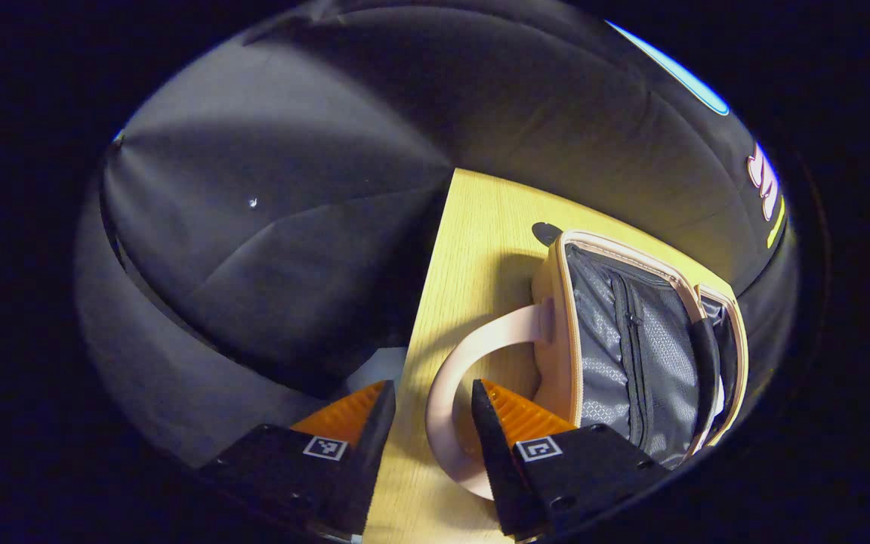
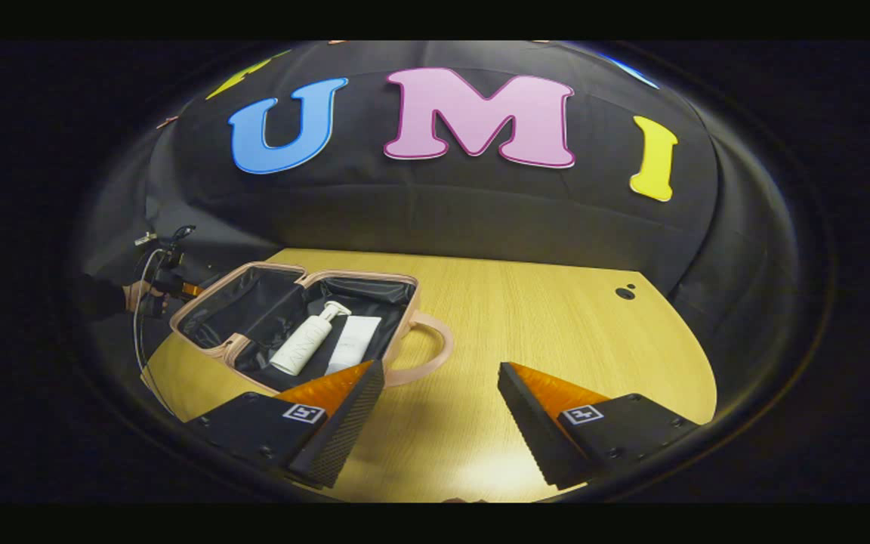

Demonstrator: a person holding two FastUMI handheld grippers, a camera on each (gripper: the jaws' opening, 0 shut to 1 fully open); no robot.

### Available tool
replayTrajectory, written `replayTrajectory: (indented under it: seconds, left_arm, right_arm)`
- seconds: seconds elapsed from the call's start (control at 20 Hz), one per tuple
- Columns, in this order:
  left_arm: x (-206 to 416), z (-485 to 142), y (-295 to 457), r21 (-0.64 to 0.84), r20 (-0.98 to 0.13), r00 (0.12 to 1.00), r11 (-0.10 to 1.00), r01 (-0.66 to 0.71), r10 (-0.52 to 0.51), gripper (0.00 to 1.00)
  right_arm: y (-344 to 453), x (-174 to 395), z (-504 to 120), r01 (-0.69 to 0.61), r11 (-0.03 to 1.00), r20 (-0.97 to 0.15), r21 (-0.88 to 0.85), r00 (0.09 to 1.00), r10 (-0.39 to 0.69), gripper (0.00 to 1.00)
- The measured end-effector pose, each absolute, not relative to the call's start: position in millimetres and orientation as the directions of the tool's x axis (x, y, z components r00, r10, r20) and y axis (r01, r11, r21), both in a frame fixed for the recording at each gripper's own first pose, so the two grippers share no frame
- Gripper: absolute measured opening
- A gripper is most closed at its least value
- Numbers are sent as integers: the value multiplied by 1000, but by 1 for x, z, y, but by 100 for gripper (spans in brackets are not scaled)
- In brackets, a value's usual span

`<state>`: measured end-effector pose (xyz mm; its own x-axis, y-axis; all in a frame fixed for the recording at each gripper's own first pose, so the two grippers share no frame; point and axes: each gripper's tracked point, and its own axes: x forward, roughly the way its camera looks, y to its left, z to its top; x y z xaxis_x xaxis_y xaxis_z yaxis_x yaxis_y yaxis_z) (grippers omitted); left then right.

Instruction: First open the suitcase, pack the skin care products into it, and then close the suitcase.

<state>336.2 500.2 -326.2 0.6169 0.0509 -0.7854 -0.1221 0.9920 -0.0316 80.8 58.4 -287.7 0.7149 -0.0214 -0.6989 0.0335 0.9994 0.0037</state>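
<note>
Suitcase (image 2: 254,317) lies open on the wooden table (image 2: 541,317), toward the table's edge nearest the person's hand (image 2: 137,296), with both halves spread flat. In its lined half nearest the looped handle (image 2: 435,340) sit a pump bottle (image 2: 305,344) and, just beside it on the handle side, a pale flat box (image 2: 353,341). So the packing looks done, and closing the lid appears to be the step left.

The right gripper (image 2: 441,393) hovers over bare table beside the handle, fingers spread wide and holding nothing. The left gripper (image 1: 433,408) is near the handle (image 1: 450,370) too, with its fingers parted; one finger lies over the loop, but nothing is clamped between them.

The risk from here is in the fold. If the lid half is swung over quickly, the bottle could roll toward the hinge or tip its pump up and stop the halves from meeting. The case is light and sits near the table edge, so a push on the lid without a steadying hold could slide it off.
</note>
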Motion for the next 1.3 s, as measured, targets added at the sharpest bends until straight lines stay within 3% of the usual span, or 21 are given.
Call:
replayTrajectory:
  seconds: [0.1, 0.2, 0.35, 0.8, 0.85, 0.9, 1.05, 1.1, 1.15, 1.3]
  left_arm:
    - [336, -329, 494, 6, -794, 602, 992, -123, 80, 43]
    - [333, -329, 493, 73, -794, 593, 990, -122, 132, 38]
    - [335, -325, 487, 134, -780, 598, 983, -129, 185, 18]
    - [317, -199, 458, 205, -626, 747, 972, -118, 223, 13]
    - [315, -175, 444, 204, -603, 769, 973, -109, 212, 17]
    - [314, -153, 427, 201, -579, 792, 975, -95, 196, 13]
    - [304, -79, 357, 192, -513, 849, 981, -32, 128, 12]
    - [301, -66, 330, 187, -508, 854, 982, -15, 110, 12]
    - [299, -53, 304, 195, -493, 865, 981, 1, 97, 12]
    - [293, -27, 218, 227, -443, 895, 972, 58, 50, 11]
  right_arm:
    - [57, 77, -297, 30, 999, -719, 12, 695, -12, 97]
    - [56, 79, -301, 24, 1000, -722, 14, 692, -7, 97]
    - [48, 82, -299, 22, 1000, -703, 9, 711, -9, 97]
    - [6, 91, -281, 77, 997, -672, 24, 739, -41, 97]
    - [1, 92, -277, 78, 997, -667, 26, 744, -41, 89]
    - [-4, 93, -272, 80, 997, -658, 23, 752, -45, 97]
    - [-21, 97, -253, 98, 995, -631, 29, 774, -58, 97]
    - [-26, 97, -249, 102, 994, -629, 32, 775, -59, 89]
    - [-32, 96, -243, 108, 994, -619, 34, 783, -64, 97]
    - [-50, 97, -225, 130, 990, -585, 49, 807, -77, 97]
